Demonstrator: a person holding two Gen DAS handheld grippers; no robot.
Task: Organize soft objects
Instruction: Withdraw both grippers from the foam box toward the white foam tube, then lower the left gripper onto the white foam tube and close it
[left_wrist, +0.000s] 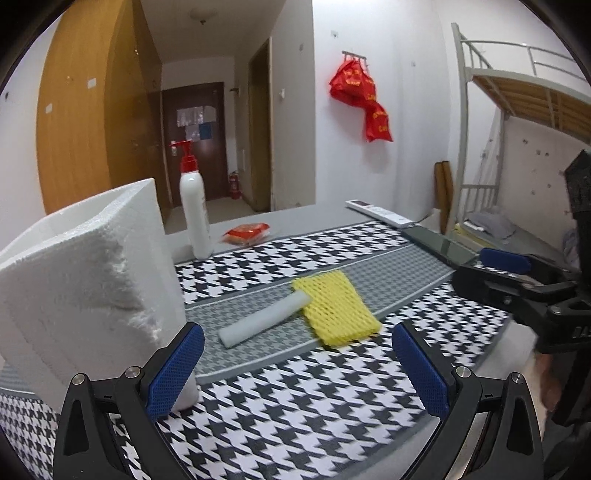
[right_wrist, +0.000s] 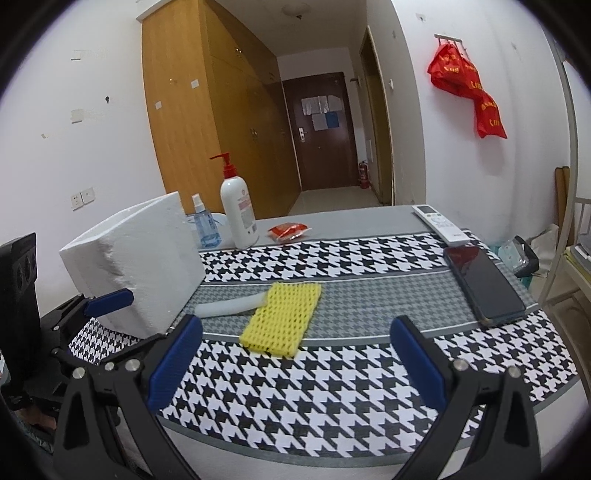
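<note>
Yellow foam net (right_wrist: 280, 317) flat on the gray strip of our checked mat (right_wrist: 332, 387), long way slanting front to back, white foam tube (right_wrist: 231, 305) tucked under its far-left edge, white foam box (right_wrist: 136, 266) left, phone (right_wrist: 484, 284) right — our left gripper (left_wrist: 297, 369) and right gripper (right_wrist: 295, 363) wide open, holding nothing, bare mat between.

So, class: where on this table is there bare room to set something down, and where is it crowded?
Free: the checked cloth in front of the yellow net, and the grey strip between the net and the phone. Crowded: the left side, with the foam box, white tube and bottles, and the far right corner by the remote.
</note>
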